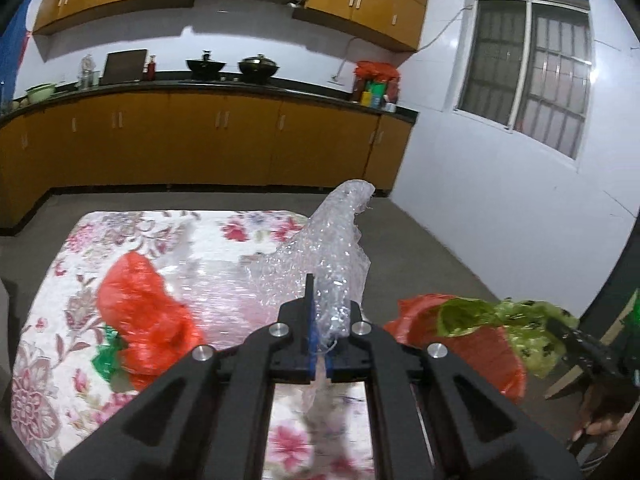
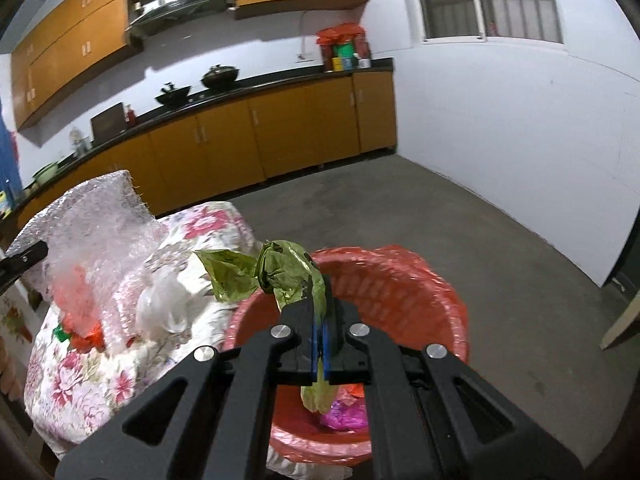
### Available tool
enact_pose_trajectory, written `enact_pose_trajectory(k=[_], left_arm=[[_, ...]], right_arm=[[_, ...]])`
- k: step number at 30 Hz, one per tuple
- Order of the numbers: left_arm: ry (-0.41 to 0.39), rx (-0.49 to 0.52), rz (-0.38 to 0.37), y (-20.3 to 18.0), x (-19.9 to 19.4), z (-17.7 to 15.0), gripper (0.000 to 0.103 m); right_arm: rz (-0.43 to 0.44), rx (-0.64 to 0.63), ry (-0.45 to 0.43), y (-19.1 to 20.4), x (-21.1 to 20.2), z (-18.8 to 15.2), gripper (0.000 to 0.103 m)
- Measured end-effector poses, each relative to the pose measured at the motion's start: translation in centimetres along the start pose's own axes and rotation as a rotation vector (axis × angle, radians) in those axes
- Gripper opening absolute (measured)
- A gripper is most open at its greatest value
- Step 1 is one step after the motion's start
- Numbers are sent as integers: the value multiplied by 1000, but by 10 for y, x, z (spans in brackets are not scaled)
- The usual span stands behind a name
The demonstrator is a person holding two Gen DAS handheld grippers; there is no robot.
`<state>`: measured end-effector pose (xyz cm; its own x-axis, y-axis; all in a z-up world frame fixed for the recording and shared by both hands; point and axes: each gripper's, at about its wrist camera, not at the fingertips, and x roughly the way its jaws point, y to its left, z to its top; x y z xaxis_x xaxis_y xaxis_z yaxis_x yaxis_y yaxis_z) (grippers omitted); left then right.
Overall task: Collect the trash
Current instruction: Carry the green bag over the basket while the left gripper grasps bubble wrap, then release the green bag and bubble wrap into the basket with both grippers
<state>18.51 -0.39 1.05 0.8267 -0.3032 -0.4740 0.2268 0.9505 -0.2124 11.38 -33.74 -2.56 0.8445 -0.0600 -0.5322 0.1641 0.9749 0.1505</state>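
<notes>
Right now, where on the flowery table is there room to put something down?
The far left stretch of the floral tablecloth, beyond the crumpled red plastic bag, is bare. The near left corner is also free. The middle is crowded: the red bag, a small green wrapper beside it, and clear bubble wrap held by the left gripper.

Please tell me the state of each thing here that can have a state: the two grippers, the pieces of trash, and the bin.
Left gripper: jaws shut on the bubble wrap.
Bubble wrap: held, lifted above the table.
Right gripper: jaws shut on the green plastic bag.
Green plastic bag: held, crumpled, over the bin.
Red-lined bin: open, some trash inside.
Red plastic bag: lying loose on the floral tablecloth.
</notes>
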Motion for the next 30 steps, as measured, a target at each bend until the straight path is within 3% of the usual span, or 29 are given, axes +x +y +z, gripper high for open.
enact_pose_trajectory(k=[12,30], left_arm=[[49,13,-130,-66,20,-12,4],[157,25,-233,-123,70,-53,4]], right_arm=[[-124,88,-35,-30,-8,2,2],[-179,188,-53,-50,-5,3,2]])
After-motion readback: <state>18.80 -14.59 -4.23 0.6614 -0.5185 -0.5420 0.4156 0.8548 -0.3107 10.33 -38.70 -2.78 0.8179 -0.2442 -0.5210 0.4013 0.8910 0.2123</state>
